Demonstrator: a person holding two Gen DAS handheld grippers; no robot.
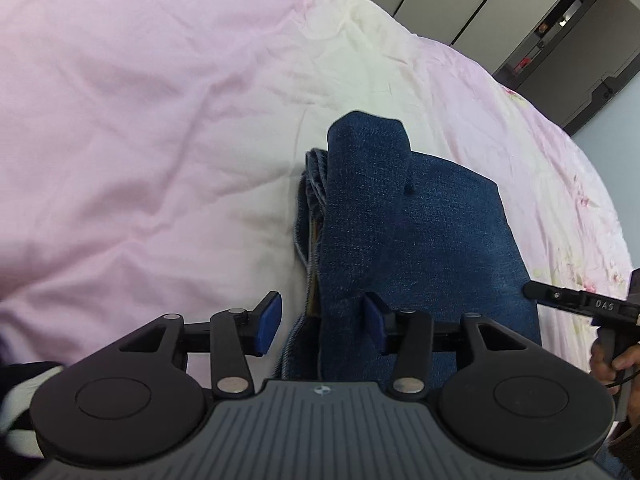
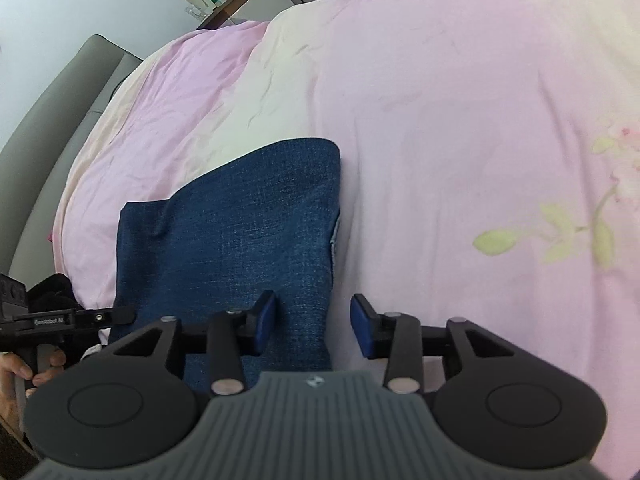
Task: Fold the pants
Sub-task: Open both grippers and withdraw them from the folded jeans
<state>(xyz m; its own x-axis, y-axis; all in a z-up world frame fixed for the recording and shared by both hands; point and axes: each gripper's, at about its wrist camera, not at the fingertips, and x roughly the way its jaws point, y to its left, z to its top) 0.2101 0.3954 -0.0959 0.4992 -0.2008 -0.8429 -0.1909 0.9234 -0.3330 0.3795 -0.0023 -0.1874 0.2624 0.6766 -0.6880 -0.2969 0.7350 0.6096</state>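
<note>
The pants, dark blue denim, lie folded into a thick bundle on the bed, in the centre of the left wrist view and the lower centre-left of the right wrist view. In the left view a fold of denim humps up at the bundle's far end, and stacked hems and seams show along its left edge. In the right view the top layer is smooth, with its right edge running straight down toward the camera.

The left gripper sits at the bottom of its frame with its fingers spread apart; the bundle's left edge lies between the blue pads, which do not pinch it. The right gripper is likewise released, its left pad over the denim and its right pad over the bedding, straddling the bundle's right edge.

Under the pants lies a pink and cream bedspread, wrinkled, with a floral print at the right of the right view. A grey headboard curves along that view's left edge, and grey cabinets fill the upper right of the left view.
</note>
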